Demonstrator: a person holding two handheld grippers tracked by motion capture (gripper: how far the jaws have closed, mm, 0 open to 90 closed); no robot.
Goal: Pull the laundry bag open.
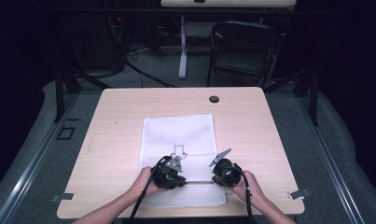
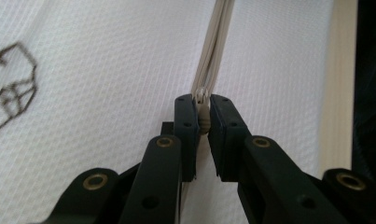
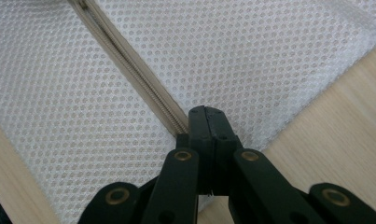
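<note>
A white mesh bag [image 1: 178, 133] lies flat on the wooden table [image 1: 115, 140], with a small black drawing [image 1: 178, 149] printed near its middle. A beige zipper [image 1: 198, 182] runs across the bag's near end between my two grippers. My left gripper [image 1: 169, 172] is shut on the zipper pull [image 2: 203, 117], and the zipper [image 2: 217, 42] runs away from its jaws over the mesh [image 2: 106, 93]. My right gripper [image 1: 225, 171] [image 3: 207, 122] is shut on the bag at the end of the zipper [image 3: 129, 60], close to the bag's edge on the table [image 3: 335, 135].
A black round grommet [image 1: 214, 99] sits in the table's far edge area. A folding chair [image 1: 244, 46] and a white stand leg [image 1: 183, 51] are on the floor beyond the table. Metal clips [image 1: 299, 193] mark the near corners. The table's edge [image 2: 340, 84] lies right of the left gripper.
</note>
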